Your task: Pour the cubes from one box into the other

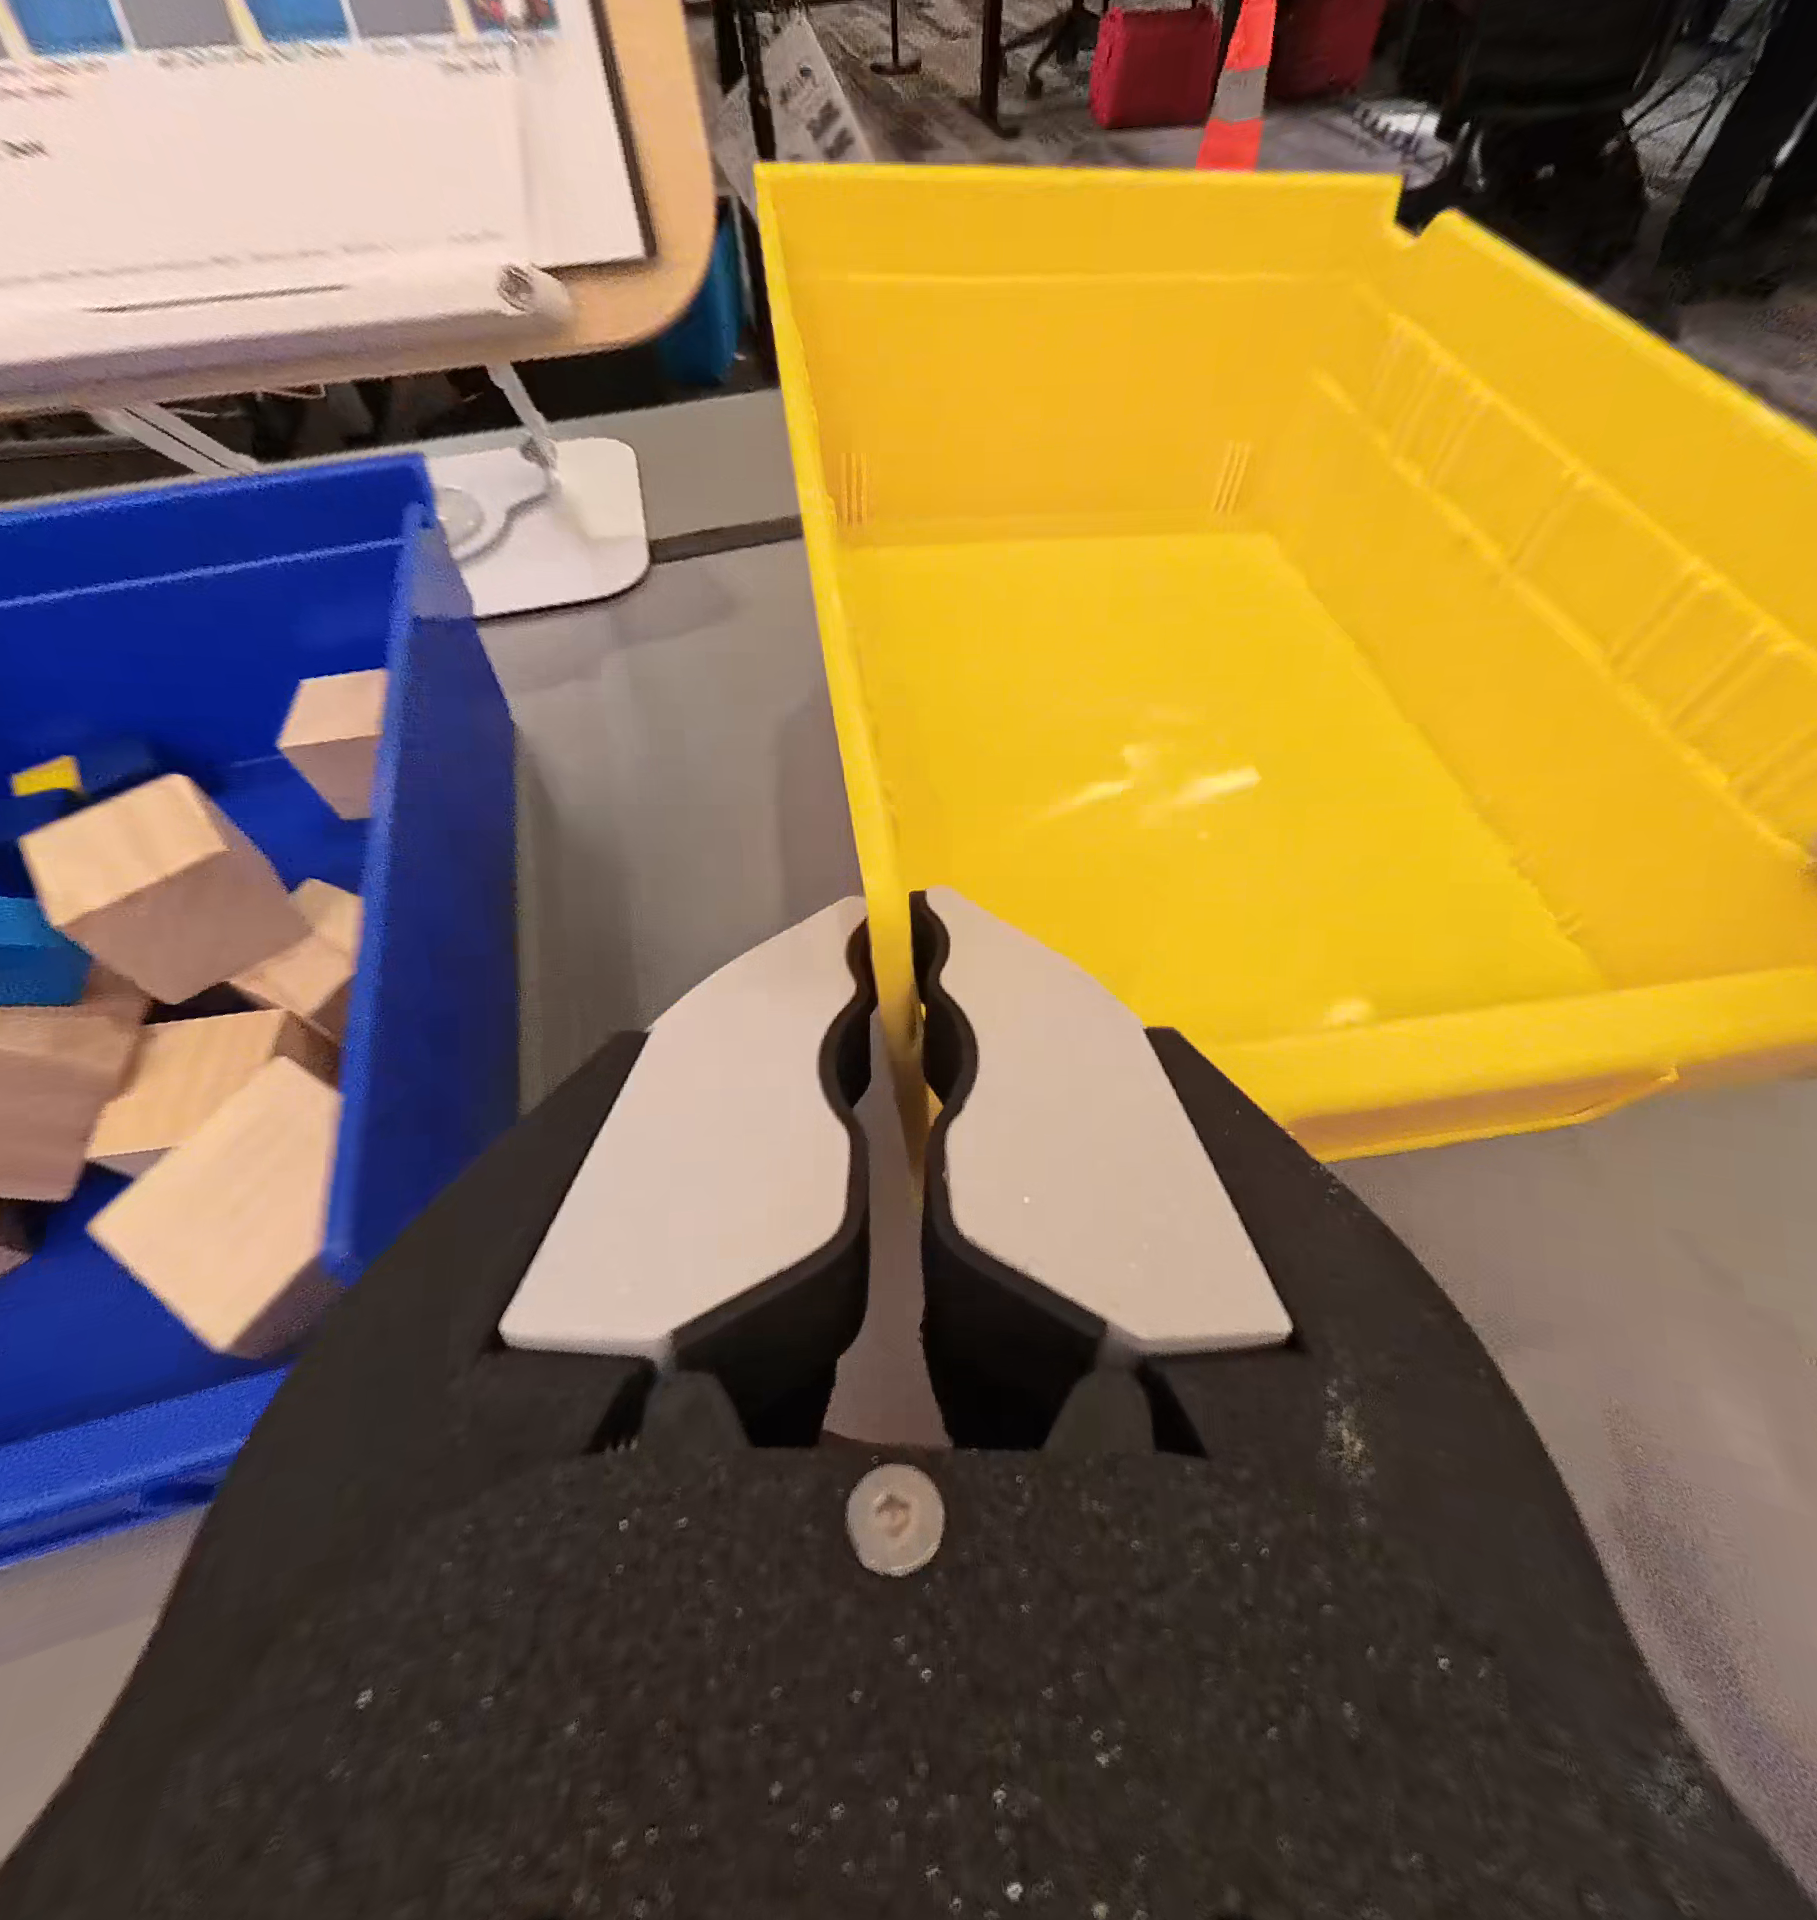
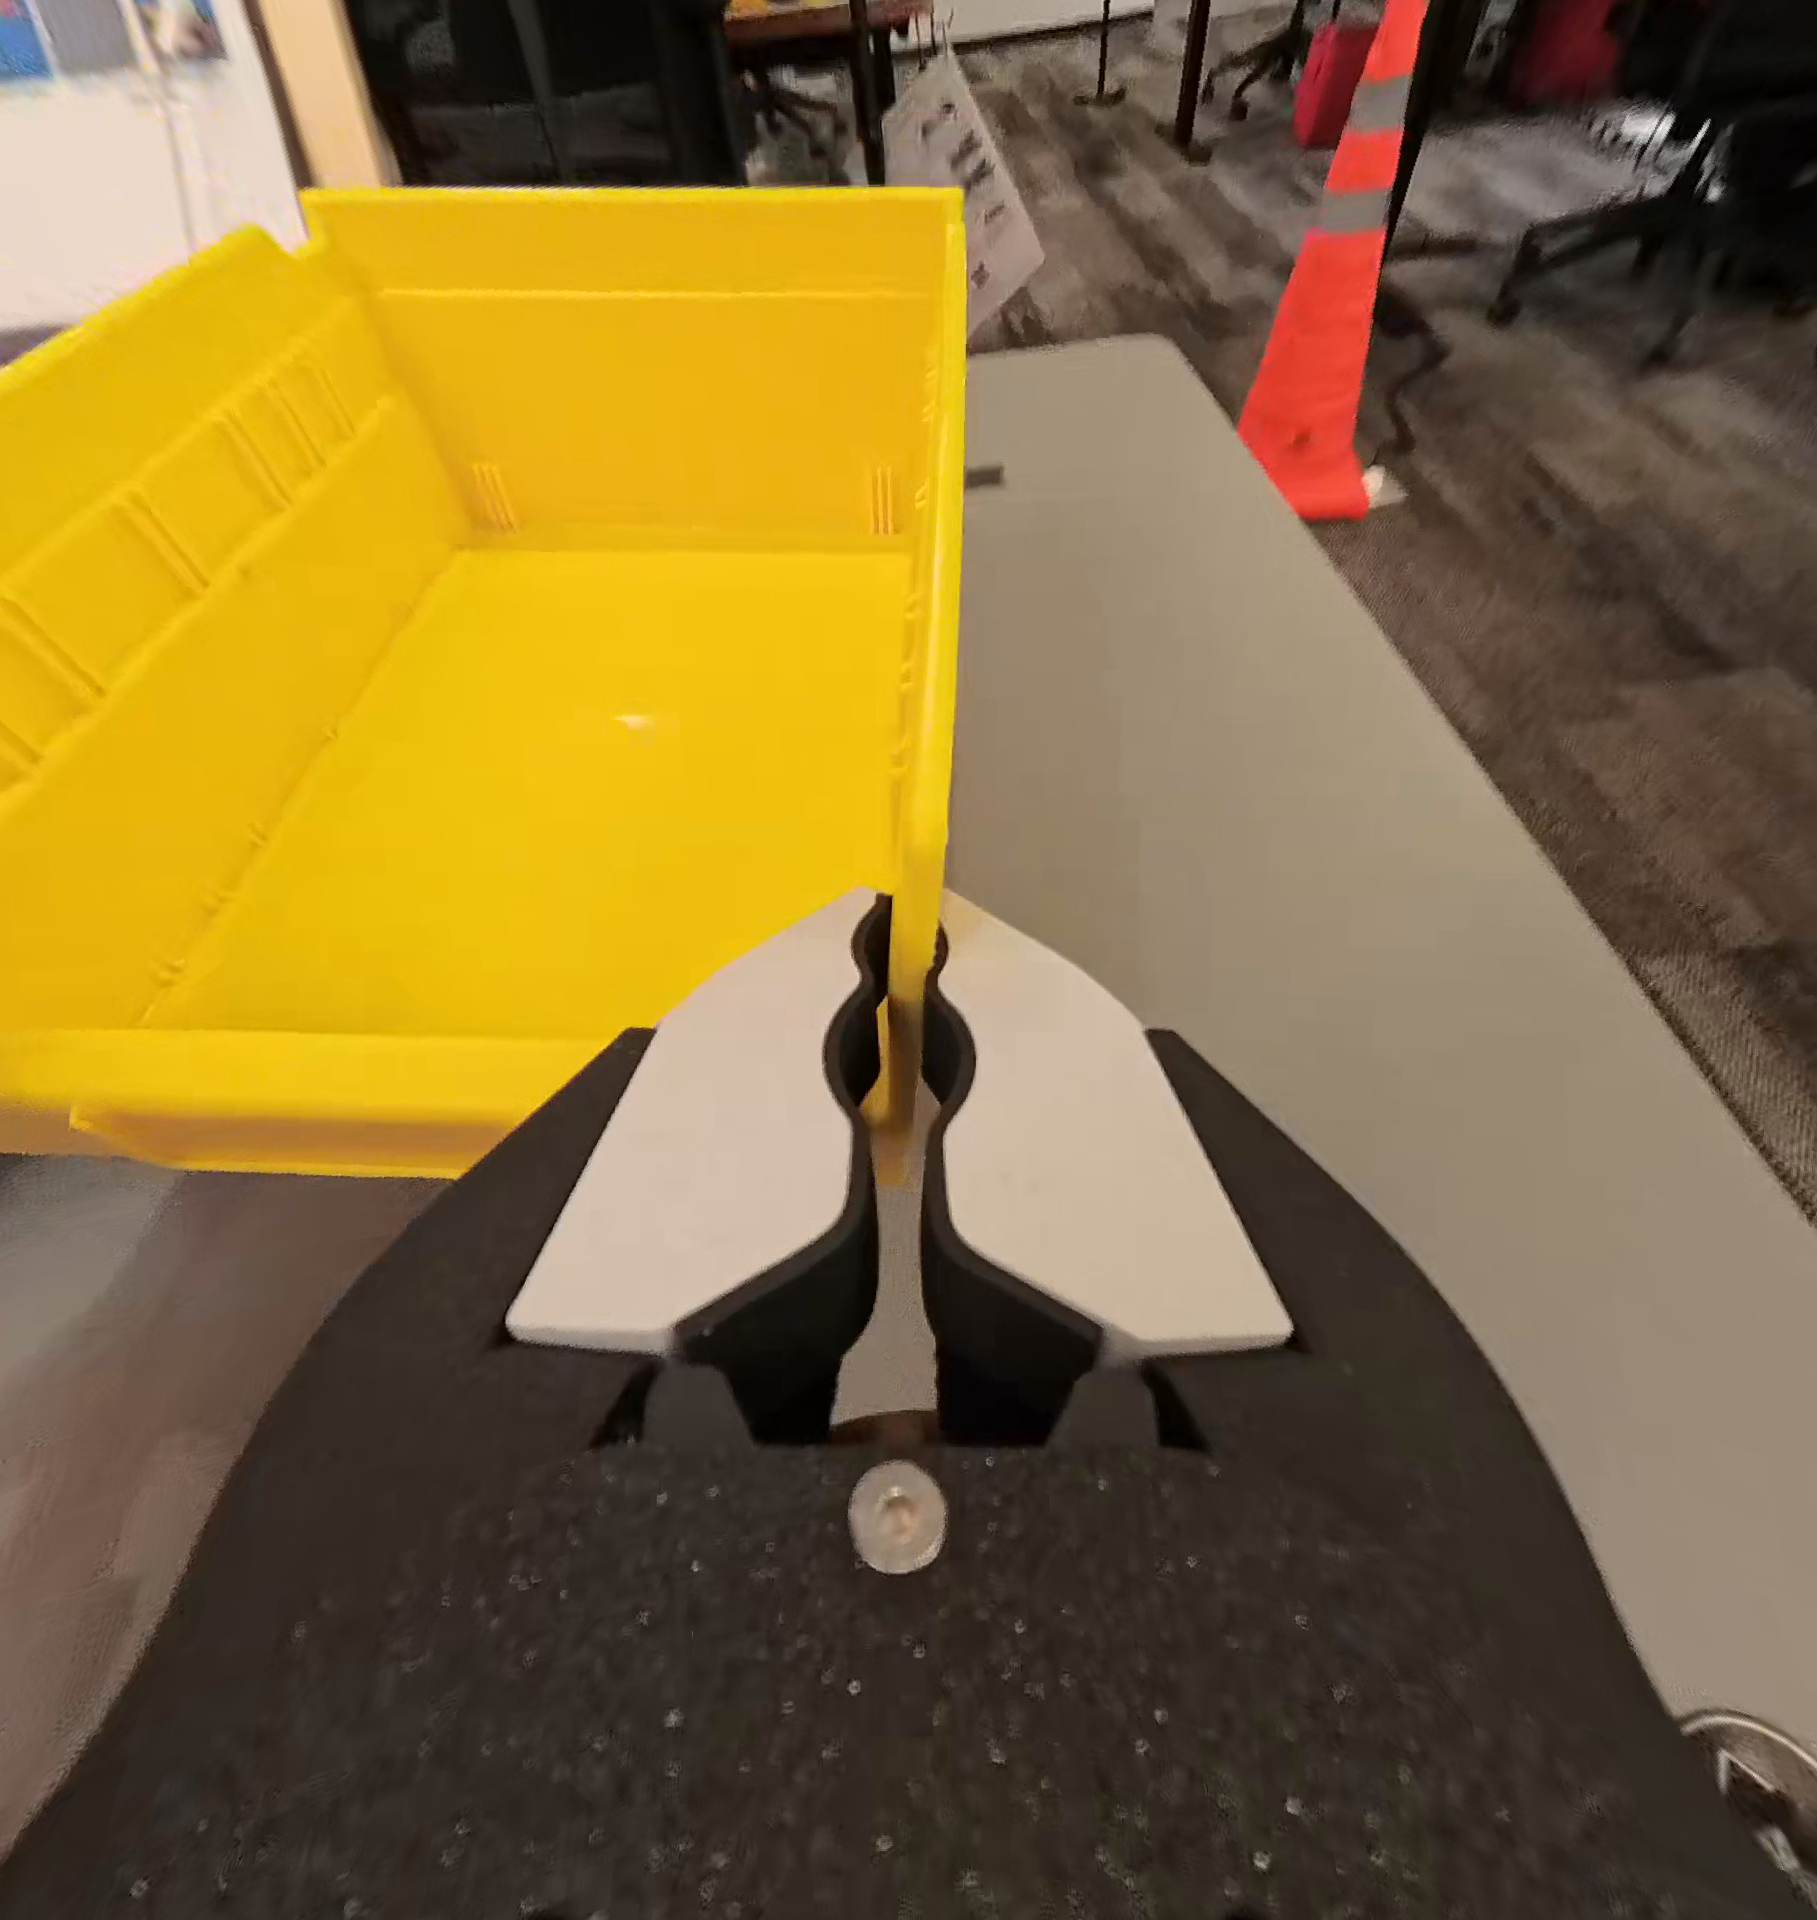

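Above the grey table [image 2: 1247,831], each tool, left [image 1: 891,914] and right [image 2: 909,914], pinches a yellow box [image 1: 1195,779] side wall.

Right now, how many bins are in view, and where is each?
2. The yellow bin, empty, is held by its side walls between the left gripper and right gripper. The blue bin, holding cubes, sits to its left on the table.

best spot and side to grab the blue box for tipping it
Grip the blue box by its thin upright side wall near the front corner, coming from the front with one finger inside and one outside. The rim is bare there, though cubes lie close inside. Both the left claw and right claw now pinch the yellow box this way.
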The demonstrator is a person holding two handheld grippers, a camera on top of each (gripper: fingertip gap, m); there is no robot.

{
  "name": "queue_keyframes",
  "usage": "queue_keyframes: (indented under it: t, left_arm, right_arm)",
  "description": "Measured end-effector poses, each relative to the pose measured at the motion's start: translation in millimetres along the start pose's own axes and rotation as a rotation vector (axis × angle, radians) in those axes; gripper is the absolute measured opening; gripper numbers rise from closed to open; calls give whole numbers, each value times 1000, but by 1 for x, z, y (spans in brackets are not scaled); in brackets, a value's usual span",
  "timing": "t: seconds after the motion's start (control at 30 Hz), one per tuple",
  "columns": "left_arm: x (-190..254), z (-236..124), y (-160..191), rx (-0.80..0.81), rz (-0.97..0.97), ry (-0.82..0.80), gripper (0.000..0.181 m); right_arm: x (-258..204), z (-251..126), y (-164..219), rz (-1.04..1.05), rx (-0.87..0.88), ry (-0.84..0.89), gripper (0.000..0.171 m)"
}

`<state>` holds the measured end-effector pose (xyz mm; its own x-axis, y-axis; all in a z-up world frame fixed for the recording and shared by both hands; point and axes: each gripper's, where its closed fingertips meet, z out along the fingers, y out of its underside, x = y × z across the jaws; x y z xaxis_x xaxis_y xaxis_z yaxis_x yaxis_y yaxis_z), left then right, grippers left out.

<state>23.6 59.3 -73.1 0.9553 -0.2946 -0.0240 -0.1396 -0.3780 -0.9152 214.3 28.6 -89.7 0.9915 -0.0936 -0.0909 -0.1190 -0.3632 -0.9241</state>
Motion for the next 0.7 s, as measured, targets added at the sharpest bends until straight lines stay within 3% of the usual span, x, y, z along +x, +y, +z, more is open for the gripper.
queue_keyframes:
  t: [0.37, 0.47, 0.57, 0.7]
  left_arm:
    - [31, 28, 47, -97, -53, 113, 11]
    - [42, 31, 54, -141, -49, 188, 28]
    - [40, 16, 52, -134, -76, 254, 53]
    - [16, -36, 41, -92, -30, 374, 55]
  right_arm:
    - [32, 29, 30, 24, -98, 16, 3]
    - [34, 32, 34, 63, -92, 1, 3]
    - [39, 24, 25, -32, -65, 50, 16]
    - [32, -16, -19, -112, 78, 92, 31]
